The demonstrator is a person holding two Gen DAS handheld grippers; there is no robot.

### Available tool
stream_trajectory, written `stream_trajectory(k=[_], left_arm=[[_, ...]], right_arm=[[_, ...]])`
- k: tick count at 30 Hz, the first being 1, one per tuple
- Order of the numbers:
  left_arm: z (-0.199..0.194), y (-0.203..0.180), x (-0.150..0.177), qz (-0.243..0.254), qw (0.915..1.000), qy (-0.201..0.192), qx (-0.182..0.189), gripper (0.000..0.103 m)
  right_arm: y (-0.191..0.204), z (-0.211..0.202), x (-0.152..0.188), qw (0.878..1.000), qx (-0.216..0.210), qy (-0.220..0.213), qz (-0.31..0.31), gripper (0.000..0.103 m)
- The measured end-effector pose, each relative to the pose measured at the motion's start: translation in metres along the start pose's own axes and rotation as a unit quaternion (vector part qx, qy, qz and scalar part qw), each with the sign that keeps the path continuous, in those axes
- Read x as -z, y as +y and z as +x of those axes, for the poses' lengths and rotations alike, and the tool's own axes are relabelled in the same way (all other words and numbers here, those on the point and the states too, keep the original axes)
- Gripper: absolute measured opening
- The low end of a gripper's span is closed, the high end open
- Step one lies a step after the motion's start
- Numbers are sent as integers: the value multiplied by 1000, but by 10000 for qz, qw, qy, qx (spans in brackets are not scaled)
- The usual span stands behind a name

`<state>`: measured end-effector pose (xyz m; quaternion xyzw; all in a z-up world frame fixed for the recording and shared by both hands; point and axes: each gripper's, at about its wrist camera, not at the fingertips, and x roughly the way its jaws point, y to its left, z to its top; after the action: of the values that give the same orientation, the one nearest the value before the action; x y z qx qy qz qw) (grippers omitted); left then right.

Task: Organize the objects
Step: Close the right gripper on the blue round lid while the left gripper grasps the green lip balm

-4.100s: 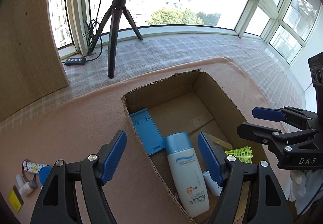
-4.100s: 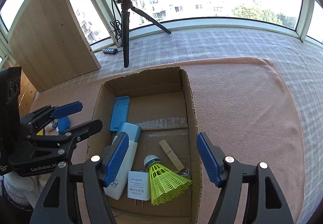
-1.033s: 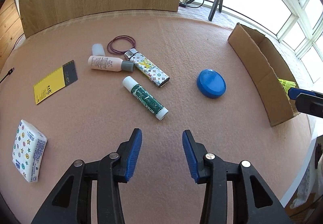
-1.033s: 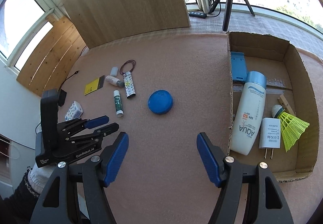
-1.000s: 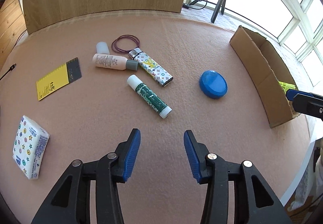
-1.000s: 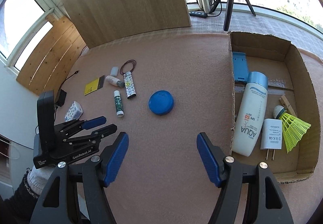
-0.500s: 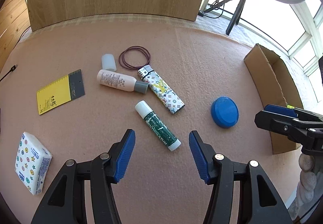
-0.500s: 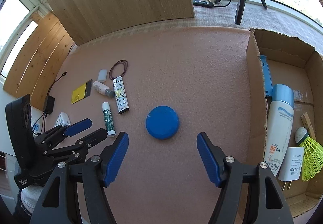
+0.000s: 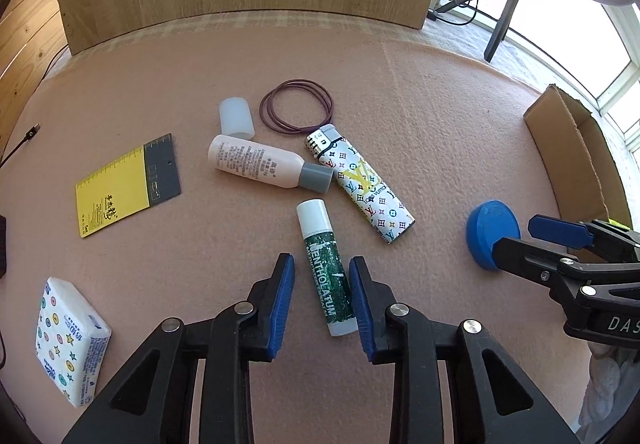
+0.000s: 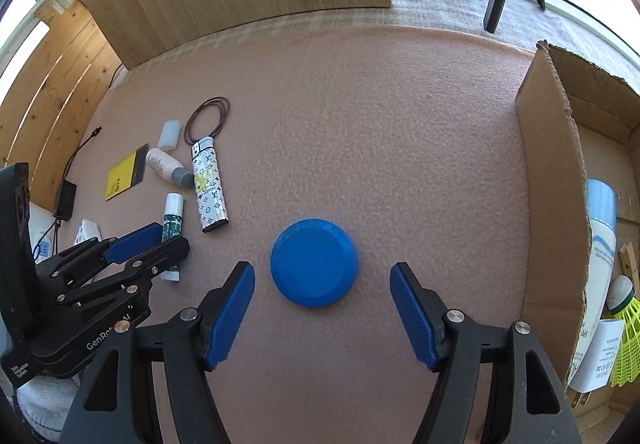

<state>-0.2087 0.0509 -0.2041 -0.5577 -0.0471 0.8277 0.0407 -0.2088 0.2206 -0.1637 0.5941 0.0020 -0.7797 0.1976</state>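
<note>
Green-labelled lip balm tube (image 9: 327,271) lies on the pink mat between the just-narrowed left gripper (image 9: 322,300) pads, apparently not yet pinched; the right gripper (image 10: 322,314), wide and empty, should settle squarely astride the blue lid (image 10: 314,268) before closing.

A green Mentholatum lip balm stick (image 9: 326,272) with a white cap lies flat on the pink surface, cap end pointing away. A round blue lid (image 10: 314,262) rests flat near the open cardboard box (image 10: 550,180), well apart from the stick.
</note>
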Motion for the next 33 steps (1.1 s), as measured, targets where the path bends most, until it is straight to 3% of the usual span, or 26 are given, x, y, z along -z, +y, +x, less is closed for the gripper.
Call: stream_trajectory(k=[3, 20, 23, 26, 33], left_arm=[[0, 6, 0, -38, 10000, 2, 2, 17], [-5, 19, 11, -86, 9999, 1, 132, 16], [-7, 19, 13, -82, 9999, 6, 140, 16], [-9, 19, 17, -91, 9998, 20, 177, 16], [-15, 16, 33, -34, 9996, 60, 275, 16]], right_arm=[[6, 7, -2, 9998, 138, 45, -135, 67], [33, 25, 0, 9919, 886, 118, -902, 66], [35, 24, 2, 9910, 931, 94, -962, 60], [35, 21, 4, 9910, 940, 78, -951, 46], [35, 16, 17, 9924, 849, 54, -894, 46]])
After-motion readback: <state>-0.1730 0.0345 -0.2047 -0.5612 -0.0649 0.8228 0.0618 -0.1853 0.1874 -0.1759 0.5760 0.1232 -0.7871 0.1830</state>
